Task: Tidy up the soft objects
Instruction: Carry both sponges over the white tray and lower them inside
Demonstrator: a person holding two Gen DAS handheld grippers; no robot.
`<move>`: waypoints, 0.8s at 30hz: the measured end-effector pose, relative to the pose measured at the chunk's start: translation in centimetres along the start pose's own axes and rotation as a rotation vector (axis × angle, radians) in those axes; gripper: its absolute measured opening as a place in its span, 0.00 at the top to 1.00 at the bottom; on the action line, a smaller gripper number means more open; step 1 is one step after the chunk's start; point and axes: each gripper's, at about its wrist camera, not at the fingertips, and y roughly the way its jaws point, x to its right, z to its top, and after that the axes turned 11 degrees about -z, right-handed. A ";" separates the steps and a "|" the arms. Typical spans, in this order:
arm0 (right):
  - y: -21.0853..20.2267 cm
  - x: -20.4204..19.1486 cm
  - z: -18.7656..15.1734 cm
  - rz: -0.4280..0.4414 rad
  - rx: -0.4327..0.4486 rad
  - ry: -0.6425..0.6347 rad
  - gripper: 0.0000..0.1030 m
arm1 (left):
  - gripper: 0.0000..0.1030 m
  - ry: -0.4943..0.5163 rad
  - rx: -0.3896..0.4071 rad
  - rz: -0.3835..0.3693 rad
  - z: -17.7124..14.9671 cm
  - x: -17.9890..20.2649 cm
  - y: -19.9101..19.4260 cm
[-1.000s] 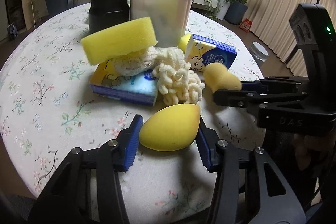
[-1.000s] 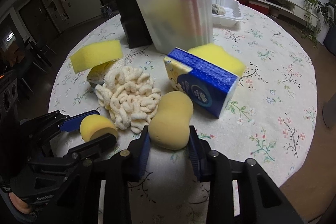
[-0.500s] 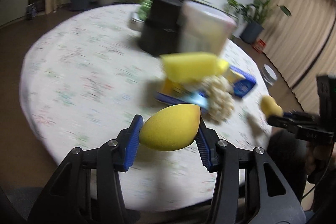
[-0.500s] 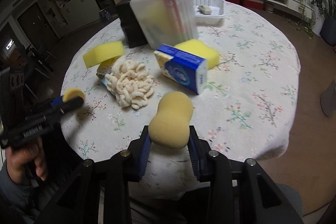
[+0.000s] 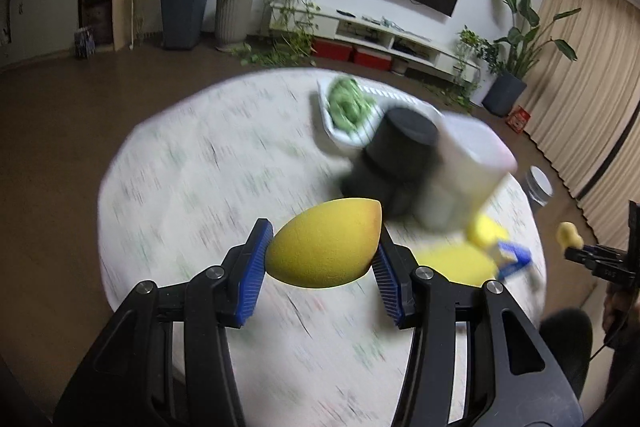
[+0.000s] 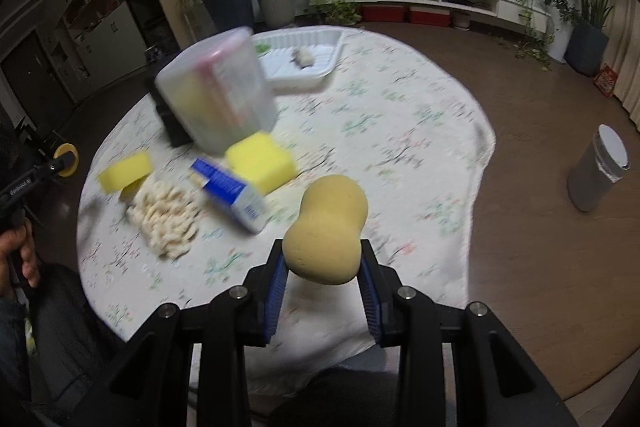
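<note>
My left gripper (image 5: 322,261) is shut on a yellow egg-shaped sponge (image 5: 324,243), held in the air above the round table (image 5: 192,155). My right gripper (image 6: 322,273) is shut on a tan peanut-shaped sponge (image 6: 326,227), also lifted above the table's near edge. On the cloth lie a yellow block sponge (image 6: 260,161), a second yellow sponge (image 6: 124,175), a cream noodle-like scrubber (image 6: 166,217) and a blue-and-white pack (image 6: 228,193). The left gripper with its sponge shows small at the left edge of the right wrist view (image 6: 60,159).
A clear lidded box (image 6: 216,91) and a black container (image 5: 396,151) stand mid-table. A white tray (image 6: 320,65) at the far side holds a small pale item (image 6: 302,57) and something green (image 5: 348,103). A grey bin (image 6: 598,167) stands on the floor.
Both grippers rose and drew back from the pile with their sponges still held. The left view swung so the table's far tray came into sight; the picture is blurred by motion.
</note>
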 end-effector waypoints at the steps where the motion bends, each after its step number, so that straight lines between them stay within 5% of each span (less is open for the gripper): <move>1: 0.3 1.1 1.1 -0.029 0.011 0.003 0.64 | 0.55 0.002 0.004 0.003 1.5 -0.6 0.4; 10: 4.7 6.4 11.8 -0.094 0.046 0.021 0.64 | 0.55 0.099 -0.066 -0.009 11.9 -2.5 7.9; 17: 9.7 3.0 21.4 -0.067 0.072 -0.096 0.64 | 0.55 0.212 -0.118 -0.056 17.4 -0.9 14.5; 24: 16.0 -3.2 26.1 0.002 0.014 -0.252 0.64 | 0.55 0.379 -0.249 -0.146 18.7 2.8 21.1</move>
